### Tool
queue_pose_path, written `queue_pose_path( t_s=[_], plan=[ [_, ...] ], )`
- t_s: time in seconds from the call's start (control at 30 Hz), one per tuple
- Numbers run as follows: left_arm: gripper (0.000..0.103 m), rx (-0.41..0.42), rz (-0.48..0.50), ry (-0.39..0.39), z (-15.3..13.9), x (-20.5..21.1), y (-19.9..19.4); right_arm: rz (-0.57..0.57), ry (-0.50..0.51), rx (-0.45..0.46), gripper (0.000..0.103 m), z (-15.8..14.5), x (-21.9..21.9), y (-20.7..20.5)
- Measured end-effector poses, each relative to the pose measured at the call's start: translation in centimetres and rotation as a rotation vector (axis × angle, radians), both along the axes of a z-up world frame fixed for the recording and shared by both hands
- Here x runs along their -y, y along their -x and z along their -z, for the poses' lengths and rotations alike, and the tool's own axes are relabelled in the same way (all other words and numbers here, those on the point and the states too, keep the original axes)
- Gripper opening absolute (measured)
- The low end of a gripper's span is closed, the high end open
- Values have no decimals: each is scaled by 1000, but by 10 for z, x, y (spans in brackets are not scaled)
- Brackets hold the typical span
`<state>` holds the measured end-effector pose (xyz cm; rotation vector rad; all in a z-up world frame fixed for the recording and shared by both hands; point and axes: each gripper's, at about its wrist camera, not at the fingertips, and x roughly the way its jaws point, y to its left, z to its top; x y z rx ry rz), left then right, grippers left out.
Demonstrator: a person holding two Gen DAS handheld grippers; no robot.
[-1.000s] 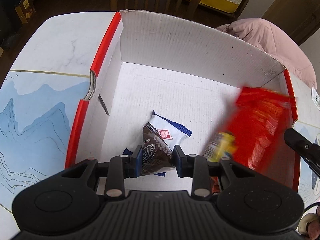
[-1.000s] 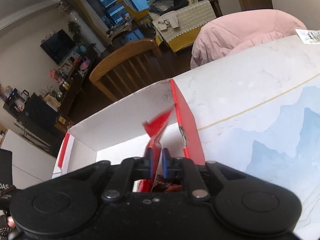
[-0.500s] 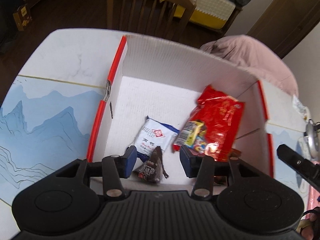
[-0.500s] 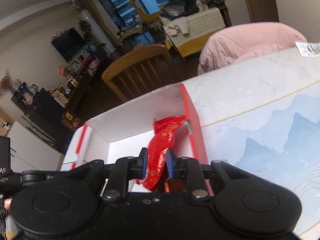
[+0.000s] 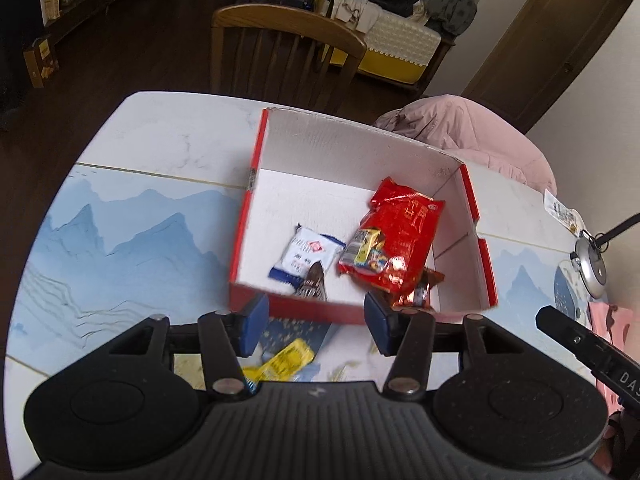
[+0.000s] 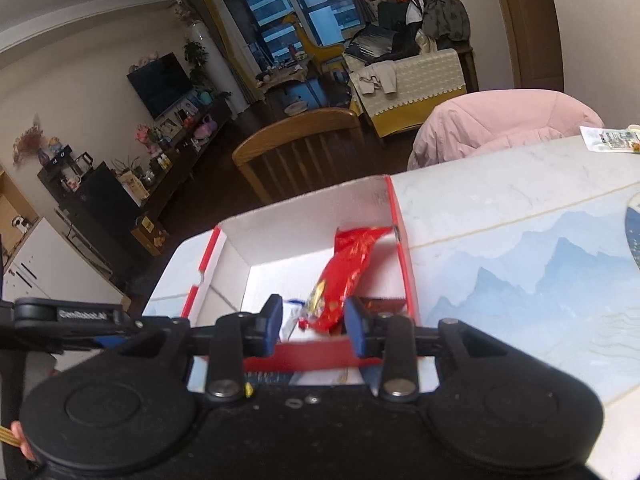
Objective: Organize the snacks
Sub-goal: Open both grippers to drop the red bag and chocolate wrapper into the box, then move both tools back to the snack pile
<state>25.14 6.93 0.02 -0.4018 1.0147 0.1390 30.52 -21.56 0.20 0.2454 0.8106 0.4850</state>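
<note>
Two grippers, both spread wide, nothing between the pads.

Left wrist view: left gripper (image 5: 312, 322) sits over the near wall of the red-and-white box (image 5: 362, 148), jaws well apart. Everything below is placed relative to that box. Red snack bag (image 5: 396, 240) lies inside, right half of the floor, beyond the gripper's right pad; long axis runs from the near wall toward the far right corner, crimped end pointing at that corner. White-and-blue packet (image 5: 306, 254) lies inside, left of the red bag, long axis angled toward the far right. Dark brown wrapper (image 5: 314, 286) lies against the near wall, partly over the white packet's near end, pointing up-frame. Copper-coloured wrapper (image 5: 420, 288) pokes out from under the red bag's near edge. Yellow packet (image 5: 284, 362) lies outside the box on the table (image 5: 132, 216), below the jaws, blurred.

Right wrist view: right gripper (image 6: 312, 326) jaws wide, hovering at the box (image 6: 304, 224) near wall. Red bag (image 6: 348, 268) inside, beyond the gap, leaning along the right wall, long axis running away from the camera, top end pointing at the far right corner. White packet (image 6: 290, 316) just shows left of it, mostly hidden.
</note>
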Motion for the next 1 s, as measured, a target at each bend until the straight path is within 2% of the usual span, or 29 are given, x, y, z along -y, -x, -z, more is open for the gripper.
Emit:
queue_pose_path(
  t_s=[0.17,0.33,0.4,0.5,0.67,0.77,0.83,1.0],
  plan=[
    [53,-5,26,-51,-6,2,32,-17,54,1,38,-1,-6,27],
    [61,1,38,-90,-4,-1,65,-47,113,14,45,0,-13,55],
    [61,-2,40,-97,-2,-2,74,-54,118,12,56,4,-15,65],
    [61,-20,38,-93,6,-4,89,-81,136,23,65,11,-18,82],
    [67,-72,7,-59,28,-8,108,-88,165,5,74,26,-20,105],
    [76,-96,-8,-40,40,-13,116,-71,185,-4,87,35,-18,114],
    [76,-115,-16,-44,49,-14,120,-50,191,-18,98,42,-13,118],
    [76,-161,-11,-32,71,-18,126,2,200,-103,100,68,-2,123]
  ],
)
